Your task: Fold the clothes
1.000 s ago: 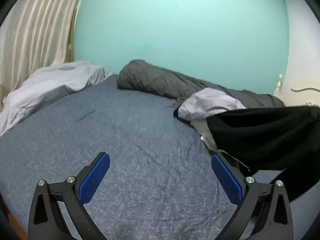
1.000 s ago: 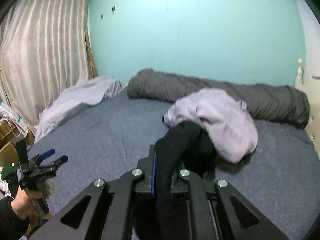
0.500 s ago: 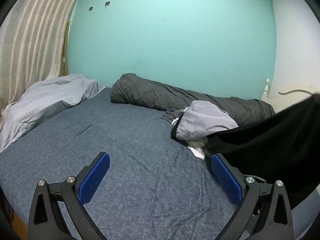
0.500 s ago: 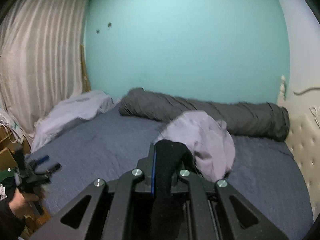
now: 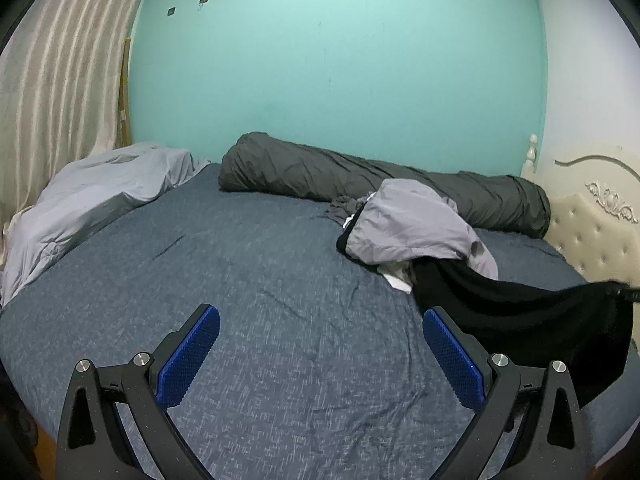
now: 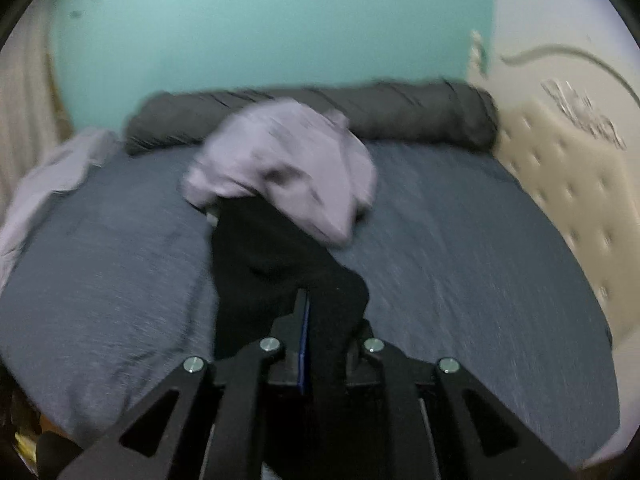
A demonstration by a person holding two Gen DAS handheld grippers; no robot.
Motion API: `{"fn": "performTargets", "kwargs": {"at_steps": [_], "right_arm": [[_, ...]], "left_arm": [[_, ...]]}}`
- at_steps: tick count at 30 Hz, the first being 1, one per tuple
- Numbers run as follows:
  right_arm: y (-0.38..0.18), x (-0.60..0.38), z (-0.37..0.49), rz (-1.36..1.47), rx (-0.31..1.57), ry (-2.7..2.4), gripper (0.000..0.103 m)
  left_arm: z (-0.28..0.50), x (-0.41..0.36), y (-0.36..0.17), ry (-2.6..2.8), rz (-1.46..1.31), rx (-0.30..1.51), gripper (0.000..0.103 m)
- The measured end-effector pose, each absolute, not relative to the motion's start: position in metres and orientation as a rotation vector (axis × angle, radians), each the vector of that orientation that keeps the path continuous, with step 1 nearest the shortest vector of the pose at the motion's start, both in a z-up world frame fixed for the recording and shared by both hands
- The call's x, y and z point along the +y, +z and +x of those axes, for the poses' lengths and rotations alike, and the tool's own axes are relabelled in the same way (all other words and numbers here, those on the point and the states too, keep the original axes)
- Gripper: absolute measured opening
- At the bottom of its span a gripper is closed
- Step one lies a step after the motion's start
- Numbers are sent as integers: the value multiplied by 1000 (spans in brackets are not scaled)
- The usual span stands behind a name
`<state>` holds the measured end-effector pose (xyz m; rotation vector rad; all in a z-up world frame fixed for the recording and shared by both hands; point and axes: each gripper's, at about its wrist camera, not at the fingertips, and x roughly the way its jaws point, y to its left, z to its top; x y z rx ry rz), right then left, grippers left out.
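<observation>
**Black garment stretched taut from clothes pile on bed**

The right gripper (image 6: 320,320) is clamped tight on a black garment (image 6: 256,248), its jaws pressed together with the cloth bunched between them. The fabric runs from the jaws across the blue bedsheet (image 6: 100,280) to a heap of clothes, where its far end lies tucked under a lilac garment (image 6: 280,168). The right wrist view is blurred.

From the left wrist view, the black garment (image 5: 512,312) hangs in a sagging span off the right side of the frame, its other end trailing under the lilac garment (image 5: 412,228). A scrap of white cloth (image 5: 396,276) shows at the foot of the pile. The left gripper (image 5: 320,356) hovers over the bedsheet (image 5: 260,280) with its jaws spread wide, the blue pads (image 5: 188,364) holding nothing; the right-hand pad sits just beside the black cloth's edge.

A rolled grey duvet (image 5: 360,172) lies along the teal wall (image 5: 340,60) behind the pile. A pale grey pillow (image 5: 92,188) rests at the left near a striped curtain (image 5: 52,80), and a cream tufted headboard (image 5: 592,240) stands at the right.
</observation>
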<state>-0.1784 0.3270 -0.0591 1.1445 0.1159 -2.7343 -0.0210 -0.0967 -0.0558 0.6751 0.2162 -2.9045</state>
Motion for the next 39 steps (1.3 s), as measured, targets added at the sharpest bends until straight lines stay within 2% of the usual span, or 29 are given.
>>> {"fn": "performTargets", "kwargs": {"at_steps": [4,7,8,9,12,16,20,23,39], "right_arm": [[-91,343,-184,1256,185,-2792,17],[-101,355,-186,1287,203,-2889,33],[-103,360,-186,1295,195,-2922,46],[-104,365,-187,1295,162,-2927,49],[-108,367,-187,1240,72,-2852,49],[-119,340,-183,1221,112,-2734,50],[-143,303,-188,1243,142,-2603,59],[-162,281,-192,1279,160,-2540,61],[-266,218,-264,1473,252,-2441,62]], "left_arm": [[-27,-91,-64,-2905,703,198,103],[-34,-86,-70,-2904,731,190,103],[-36,-85,-72,-2904,740,189,103],[-38,-83,-74,-2905,748,189,103],[-44,-78,-79,-2911,765,194,103],[-53,-68,-87,-2921,796,190,103],[-60,-61,-94,-2929,820,184,103],[-66,-62,-100,-2922,837,181,103],[-103,-85,-141,-2868,928,186,103]]}}
